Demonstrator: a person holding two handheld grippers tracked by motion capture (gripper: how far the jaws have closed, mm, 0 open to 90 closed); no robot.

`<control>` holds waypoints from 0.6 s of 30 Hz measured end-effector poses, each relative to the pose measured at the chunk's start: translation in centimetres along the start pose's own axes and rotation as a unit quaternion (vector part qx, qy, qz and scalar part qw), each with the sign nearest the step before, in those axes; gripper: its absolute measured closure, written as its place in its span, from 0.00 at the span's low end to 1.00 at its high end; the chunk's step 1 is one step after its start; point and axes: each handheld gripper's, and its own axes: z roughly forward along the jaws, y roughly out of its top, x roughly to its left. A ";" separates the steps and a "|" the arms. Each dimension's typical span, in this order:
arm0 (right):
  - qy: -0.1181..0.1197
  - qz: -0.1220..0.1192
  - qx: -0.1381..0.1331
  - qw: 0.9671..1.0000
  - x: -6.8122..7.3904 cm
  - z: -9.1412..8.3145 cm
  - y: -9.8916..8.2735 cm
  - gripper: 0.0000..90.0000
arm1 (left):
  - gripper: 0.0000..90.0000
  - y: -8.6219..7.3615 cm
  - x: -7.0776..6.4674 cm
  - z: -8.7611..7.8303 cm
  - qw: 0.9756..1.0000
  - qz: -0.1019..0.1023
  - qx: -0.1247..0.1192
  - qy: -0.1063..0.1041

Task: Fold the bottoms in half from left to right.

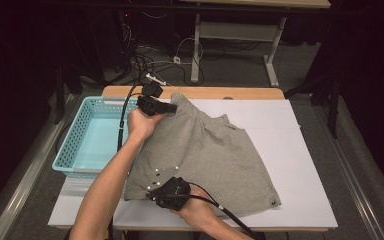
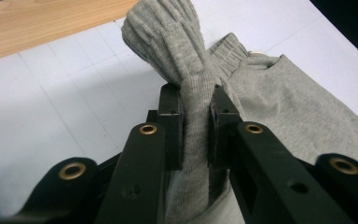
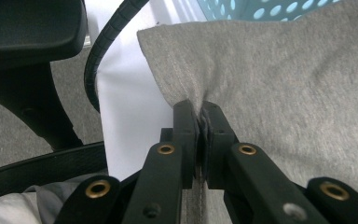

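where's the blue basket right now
In the high view the light blue basket sits at the table's left edge, just left of the grey garment and the left gripper.

A lab or test room: loose black cables (image 1: 147, 55) snake over grey carpet (image 1: 230, 65) beyond the white-covered wooden tabletop (image 1: 290, 150), beside a metal-legged bench (image 1: 240, 30), with dark surroundings all around.

One grey garment (image 1: 205, 155), one blue basket (image 1: 87, 137), one white sheet (image 1: 300, 150) on one wooden table (image 1: 215, 92); two grippers, left (image 1: 164, 107) and right (image 1: 155, 196).
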 end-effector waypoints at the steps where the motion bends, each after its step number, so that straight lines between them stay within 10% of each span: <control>1: -0.001 0.000 -0.002 1.000 0.0 -0.2 -0.1 0.96 | 0.86 0.1 -0.1 0.1 1.000 0.001 0.001 -0.001; 18: -0.014 0.029 -0.020 0.999 -1.0 -2.8 -2.8 0.96 | 0.86 1.2 -2.1 1.6 1.000 0.022 0.018 -0.004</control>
